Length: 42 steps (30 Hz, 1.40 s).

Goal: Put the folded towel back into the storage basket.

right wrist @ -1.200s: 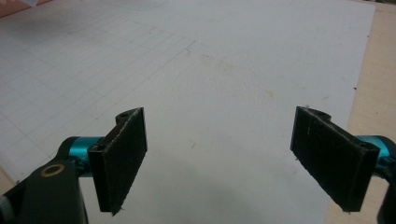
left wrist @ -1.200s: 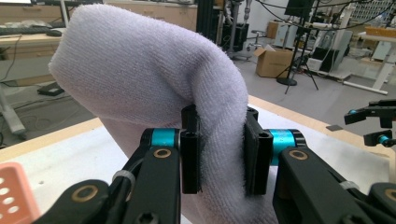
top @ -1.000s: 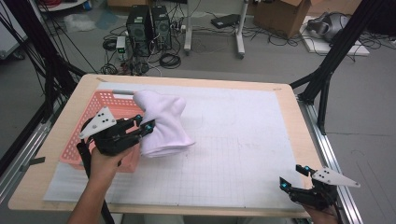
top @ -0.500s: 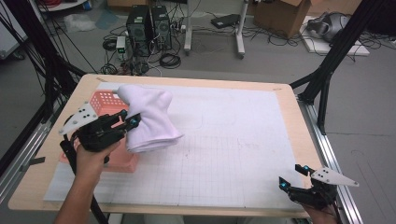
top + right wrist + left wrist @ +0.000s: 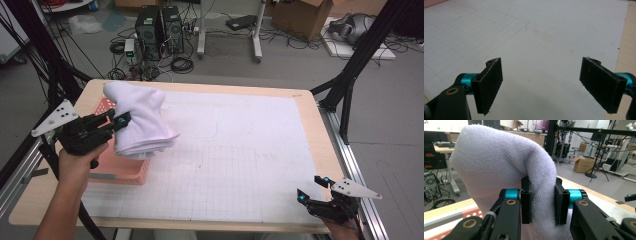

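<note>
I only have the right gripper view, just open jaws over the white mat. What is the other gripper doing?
Observer: The left gripper is shut on a folded white towel.
Operator: Where is the towel?
Observer: Lifted over the pink basket at the table's left edge.
Operator: Is the grip solid?
Observer: In the left gripper view both pads pinch a thick fold of towel.
Operator: And my gripper?
Observer: The right gripper sits open at the table's near right corner.
</note>
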Each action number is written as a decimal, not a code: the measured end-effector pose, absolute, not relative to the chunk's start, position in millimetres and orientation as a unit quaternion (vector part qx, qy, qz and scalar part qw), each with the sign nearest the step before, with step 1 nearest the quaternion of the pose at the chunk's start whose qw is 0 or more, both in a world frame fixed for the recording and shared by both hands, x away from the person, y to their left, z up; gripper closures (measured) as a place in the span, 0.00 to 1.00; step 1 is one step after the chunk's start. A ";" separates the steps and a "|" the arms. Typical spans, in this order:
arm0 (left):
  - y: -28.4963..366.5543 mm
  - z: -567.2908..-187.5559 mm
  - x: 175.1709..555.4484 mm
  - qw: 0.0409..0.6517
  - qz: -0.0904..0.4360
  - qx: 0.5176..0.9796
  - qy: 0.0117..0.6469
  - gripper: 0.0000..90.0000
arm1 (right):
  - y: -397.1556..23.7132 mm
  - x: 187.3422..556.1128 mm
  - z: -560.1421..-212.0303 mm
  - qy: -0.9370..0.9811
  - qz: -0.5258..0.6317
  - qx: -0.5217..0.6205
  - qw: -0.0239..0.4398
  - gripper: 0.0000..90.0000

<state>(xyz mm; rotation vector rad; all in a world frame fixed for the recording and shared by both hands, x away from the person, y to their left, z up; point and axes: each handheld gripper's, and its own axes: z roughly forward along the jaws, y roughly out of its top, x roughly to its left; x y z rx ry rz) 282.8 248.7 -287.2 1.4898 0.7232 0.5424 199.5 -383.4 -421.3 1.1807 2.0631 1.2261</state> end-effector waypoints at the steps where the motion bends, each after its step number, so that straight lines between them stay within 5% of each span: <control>1: 252.1 -285.9 283.4 0.644 0.239 0.653 0.318 0.81 | -382.9 199.4 -421.4 0.751 0.446 0.430 0.230 0.19; 20: 290.9 -276.9 297.2 0.650 0.243 0.640 0.330 0.81 | -375.0 201.7 -423.1 0.757 0.440 0.427 0.226 0.19; 42: 310.2 -340.0 340.1 0.649 0.190 0.658 0.330 0.80 | -363.3 189.2 -422.7 0.761 0.416 0.437 0.238 0.19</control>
